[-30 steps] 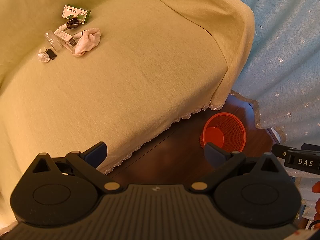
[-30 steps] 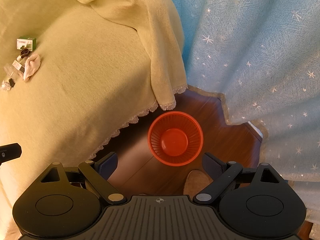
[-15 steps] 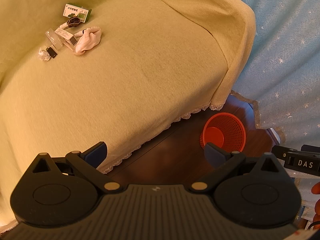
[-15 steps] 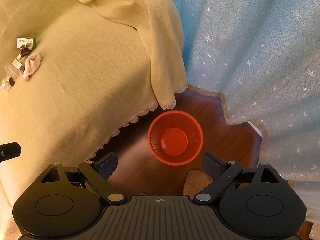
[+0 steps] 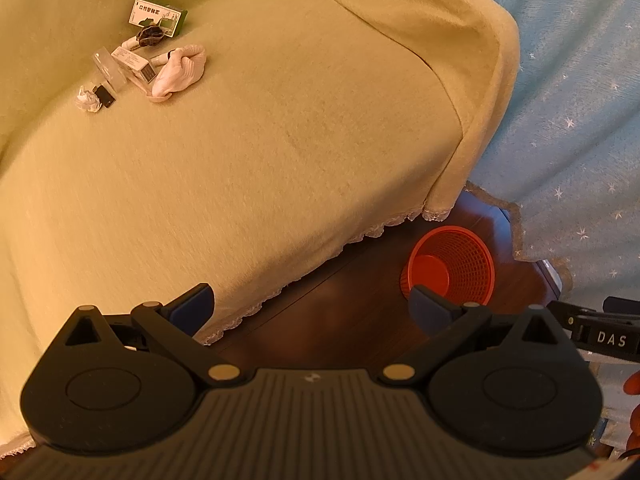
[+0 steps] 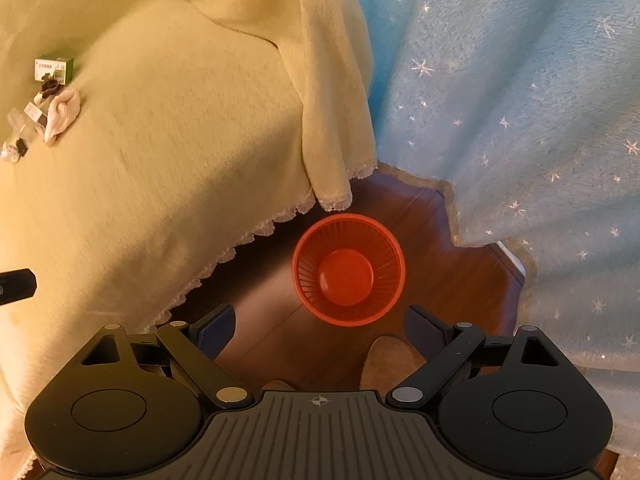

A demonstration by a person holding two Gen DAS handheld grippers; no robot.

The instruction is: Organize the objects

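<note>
A small pile lies far off on the yellow-covered couch (image 5: pixel 260 140): a green and white box (image 5: pixel 159 16), a dark hair clip (image 5: pixel 150 36), a small white box (image 5: pixel 134 65), a clear jar (image 5: pixel 108 68), a pink sock (image 5: pixel 180 72), a crumpled tissue (image 5: pixel 87 100) and a small black item (image 5: pixel 105 95). The pile also shows in the right wrist view, with the box (image 6: pixel 54 69) and sock (image 6: pixel 62 116). An empty orange mesh basket (image 6: pixel 348 270) stands on the wooden floor, also in the left wrist view (image 5: pixel 452 264). My left gripper (image 5: pixel 312 304) is open and empty. My right gripper (image 6: pixel 320 326) is open and empty above the basket.
A blue star-patterned curtain (image 6: pixel 500 100) hangs on the right down to the floor. The dark wooden floor (image 6: pixel 280 320) shows between the couch's lace hem and the curtain. The right gripper's body (image 5: pixel 600 336) shows at the left view's right edge.
Both views have shifted only slightly; the pile on the couch sits a little higher in the left view. The grippers stay open and empty.
</note>
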